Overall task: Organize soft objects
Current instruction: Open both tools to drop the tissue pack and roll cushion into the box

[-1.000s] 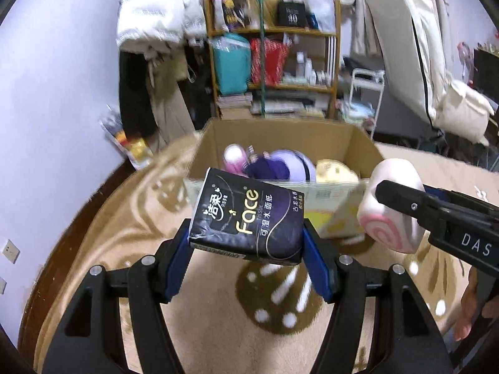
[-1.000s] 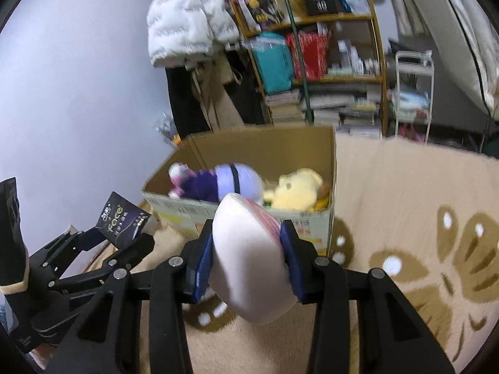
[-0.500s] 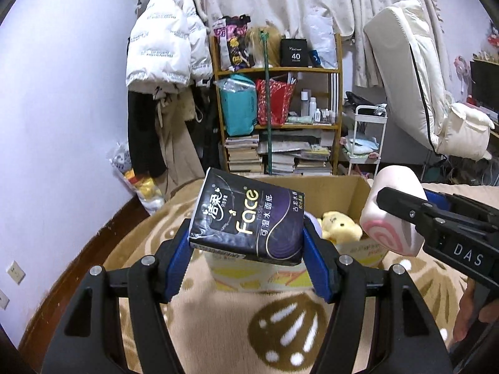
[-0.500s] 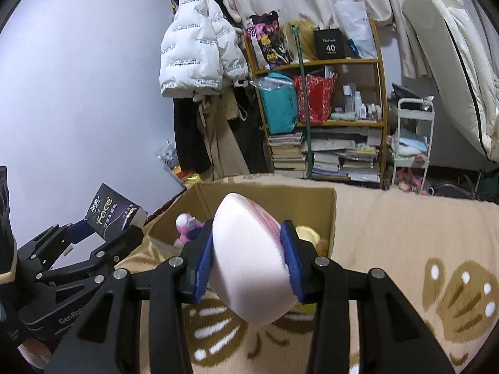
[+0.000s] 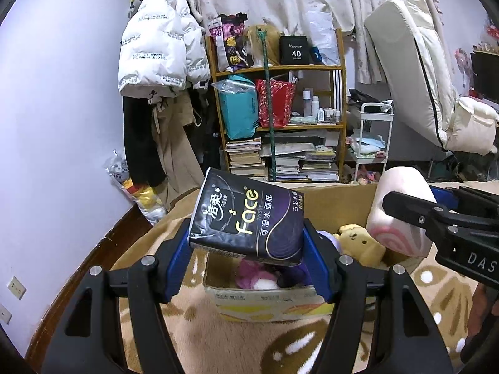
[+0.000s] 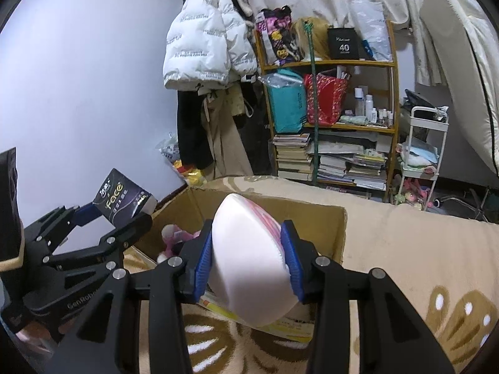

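Your left gripper [image 5: 246,249] is clamped on a dark tissue pack [image 5: 248,218] printed "Face", its blue pads pressing both short ends. You hold the pack in the air, slightly tilted, above the near left part of the open cardboard box [image 5: 268,304]. In the right wrist view the same pack [image 6: 124,201] sits off to the left, above the box's left corner.

Your right gripper [image 6: 248,261] is squeezed around a pink and white soft roll [image 6: 249,258], the blue pads pushed into its sides. You hold it over the near edge of the box [image 6: 336,227]. From the left wrist view the roll [image 5: 402,215] hangs at the box's right side, its pink swirl end facing you, with one black finger [image 5: 414,212] across it.

Inside the box lie a yellow plush bear [image 5: 358,241], a purple plush [image 5: 299,272] and a pink and white plush [image 5: 255,275], partly hidden behind the pack.

The box stands on a beige rug [image 5: 202,339] with brown flower shapes. Behind it, against the wall, stands a wooden shelf [image 5: 277,68] crowded with bags, bottles and stacked books. A white puffer jacket [image 5: 159,50] hangs to its left, and a small white cart [image 5: 374,137] stands to its right.
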`<state>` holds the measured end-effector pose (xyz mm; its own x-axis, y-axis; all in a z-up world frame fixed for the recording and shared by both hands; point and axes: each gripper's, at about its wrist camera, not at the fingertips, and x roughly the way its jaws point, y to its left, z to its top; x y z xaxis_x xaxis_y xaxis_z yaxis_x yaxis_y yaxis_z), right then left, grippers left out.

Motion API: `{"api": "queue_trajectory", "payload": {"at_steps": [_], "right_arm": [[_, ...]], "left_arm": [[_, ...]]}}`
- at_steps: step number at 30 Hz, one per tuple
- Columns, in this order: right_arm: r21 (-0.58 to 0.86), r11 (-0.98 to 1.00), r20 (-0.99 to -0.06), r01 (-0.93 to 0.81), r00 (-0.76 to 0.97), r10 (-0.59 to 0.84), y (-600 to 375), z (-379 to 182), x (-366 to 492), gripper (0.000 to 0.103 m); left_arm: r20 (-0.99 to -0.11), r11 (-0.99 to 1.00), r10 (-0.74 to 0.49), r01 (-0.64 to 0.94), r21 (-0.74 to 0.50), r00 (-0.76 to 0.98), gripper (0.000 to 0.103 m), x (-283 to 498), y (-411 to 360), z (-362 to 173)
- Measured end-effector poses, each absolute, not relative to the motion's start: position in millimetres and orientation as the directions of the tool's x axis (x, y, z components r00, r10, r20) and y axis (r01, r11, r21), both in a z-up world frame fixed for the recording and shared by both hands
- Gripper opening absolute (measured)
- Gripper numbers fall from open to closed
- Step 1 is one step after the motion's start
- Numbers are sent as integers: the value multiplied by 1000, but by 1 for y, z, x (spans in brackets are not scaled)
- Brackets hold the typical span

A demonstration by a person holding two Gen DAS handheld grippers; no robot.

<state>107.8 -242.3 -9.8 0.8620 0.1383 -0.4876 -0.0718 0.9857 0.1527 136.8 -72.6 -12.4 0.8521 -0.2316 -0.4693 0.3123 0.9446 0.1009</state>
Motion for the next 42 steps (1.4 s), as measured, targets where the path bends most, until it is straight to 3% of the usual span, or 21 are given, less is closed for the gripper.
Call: {"api": "queue_trajectory", "payload": {"at_steps": [4,7,17,19,22,29,32,42], "right_arm": [[158,984,-496,-84,855,153,-246,-18,119,47],[185,978,-486,-97,856,176,-251,-29,121,54],[227,973,-538,-50,826,168,-261,-47,132,58],[218,975,-537,-50,828,162,-259,-46,131,59],[210,977,-532,-48,832,156,-258,-43,128,62],[209,978,-503,-21,855,126,-261,-28,115,75],[209,978,-483,-2,869,105,-266,-19,105,87],[151,988,-459,-21,884,89,-259,4,72,103]], "left_arm": [[-491,945,-223,310,102,842,65,151,-75,-24],[-518,949,-226,306,73,825,66,159,-75,-33],[-574,948,-239,316,37,783,68,172,-73,-48],[-576,949,-239,315,34,782,77,171,-71,-47],[-563,947,-246,318,33,789,79,168,-69,-44],[-549,950,-225,306,58,805,88,153,-67,-36],[-540,951,-214,300,74,814,89,143,-65,-31],[-507,955,-202,284,90,838,97,110,-55,-9]]}}
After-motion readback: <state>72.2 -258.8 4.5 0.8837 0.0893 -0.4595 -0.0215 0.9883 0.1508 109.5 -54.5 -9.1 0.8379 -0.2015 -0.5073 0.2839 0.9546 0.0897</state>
